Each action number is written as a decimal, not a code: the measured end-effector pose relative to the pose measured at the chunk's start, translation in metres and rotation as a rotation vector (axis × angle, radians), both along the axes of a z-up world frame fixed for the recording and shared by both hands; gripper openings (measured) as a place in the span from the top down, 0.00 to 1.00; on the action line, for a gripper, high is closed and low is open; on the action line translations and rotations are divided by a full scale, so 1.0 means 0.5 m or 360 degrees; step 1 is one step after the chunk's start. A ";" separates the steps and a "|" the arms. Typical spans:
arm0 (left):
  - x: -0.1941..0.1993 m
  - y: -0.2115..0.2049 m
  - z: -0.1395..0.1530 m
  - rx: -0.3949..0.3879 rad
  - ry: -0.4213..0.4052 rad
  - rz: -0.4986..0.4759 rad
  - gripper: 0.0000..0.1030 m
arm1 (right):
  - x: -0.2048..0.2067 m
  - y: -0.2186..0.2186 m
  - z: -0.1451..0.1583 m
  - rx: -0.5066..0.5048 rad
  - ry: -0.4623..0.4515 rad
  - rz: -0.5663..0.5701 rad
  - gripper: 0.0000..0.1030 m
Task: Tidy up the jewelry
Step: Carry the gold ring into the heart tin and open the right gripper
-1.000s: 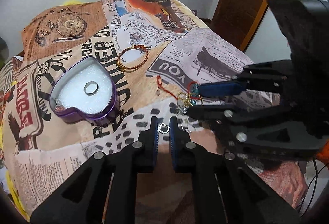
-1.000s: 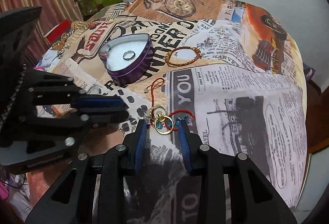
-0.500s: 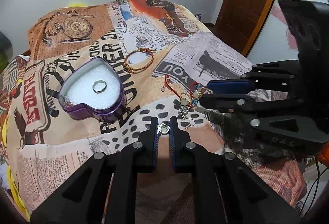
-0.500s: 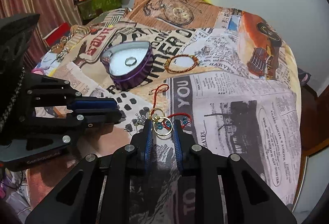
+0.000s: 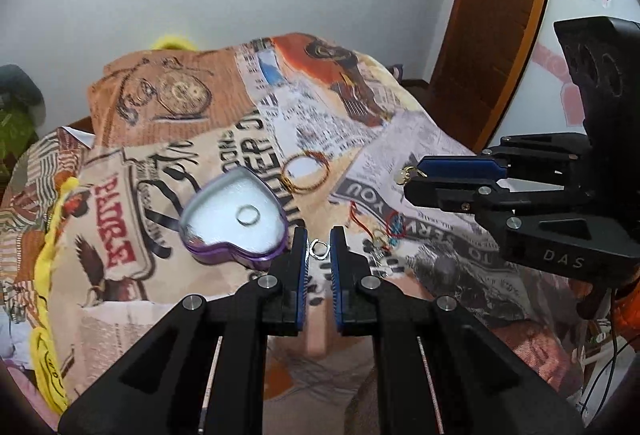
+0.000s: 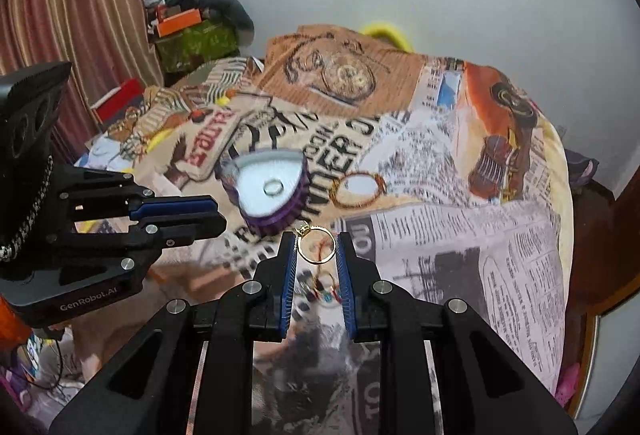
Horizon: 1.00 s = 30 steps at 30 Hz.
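Note:
A purple heart-shaped box [image 5: 236, 231] [image 6: 268, 191] lies open on the printed cloth with a silver ring [image 5: 247, 215] [image 6: 273, 187] inside. My left gripper [image 5: 319, 245] is shut on a small silver ring [image 5: 319, 248], lifted above the cloth just right of the box. My right gripper [image 6: 317, 245] is shut on a gold ring [image 6: 317, 244] [image 5: 405, 175], held in the air right of the box. A gold and red bracelet [image 5: 305, 176] [image 6: 358, 189] lies behind. Red string pieces with beads [image 5: 394, 227] [image 6: 324, 287] lie on the cloth below.
The cloth [image 5: 168, 139] covers a raised, bed-like surface that drops off at its edges. A wooden door [image 5: 500, 19] stands at the back right. Cluttered boxes [image 6: 188, 35] and a striped curtain [image 6: 76, 7] are at the far left.
Both grippers have risen from the cloth with their rings. The right gripper closed on the gold ring and lifted it out of the tangle of string pieces.

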<state>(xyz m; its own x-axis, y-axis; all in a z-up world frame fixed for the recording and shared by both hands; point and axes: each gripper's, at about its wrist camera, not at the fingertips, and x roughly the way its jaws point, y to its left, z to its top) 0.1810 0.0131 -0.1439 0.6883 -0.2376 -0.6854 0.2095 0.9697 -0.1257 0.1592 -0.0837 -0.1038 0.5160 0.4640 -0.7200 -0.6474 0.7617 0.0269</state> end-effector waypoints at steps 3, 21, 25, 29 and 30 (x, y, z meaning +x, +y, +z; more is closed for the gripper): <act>-0.001 0.014 0.012 -0.0006 -0.0026 0.0022 0.91 | 0.001 0.018 0.013 0.0038 -0.0015 0.0012 0.83; 0.060 0.134 0.002 -0.0078 -0.0052 0.0168 0.91 | 0.054 0.113 -0.012 0.0083 0.0043 0.0059 0.82; 0.090 0.154 -0.024 -0.0133 0.0008 0.0176 0.91 | 0.075 0.126 -0.034 0.0058 0.0083 0.0057 0.82; 0.115 0.159 -0.049 -0.0152 0.0065 0.0149 0.91 | 0.094 0.139 -0.058 0.0028 0.0138 0.0063 0.82; 0.119 0.159 -0.055 -0.0157 0.0077 0.0141 0.91 | 0.098 0.139 -0.062 0.0023 0.0147 0.0065 0.82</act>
<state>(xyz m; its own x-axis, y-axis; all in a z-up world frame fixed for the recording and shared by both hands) 0.2406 0.0927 -0.1714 0.6765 -0.2451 -0.6945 0.1148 0.9666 -0.2292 0.2084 -0.0140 -0.1349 0.4281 0.4938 -0.7569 -0.6722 0.7337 0.0985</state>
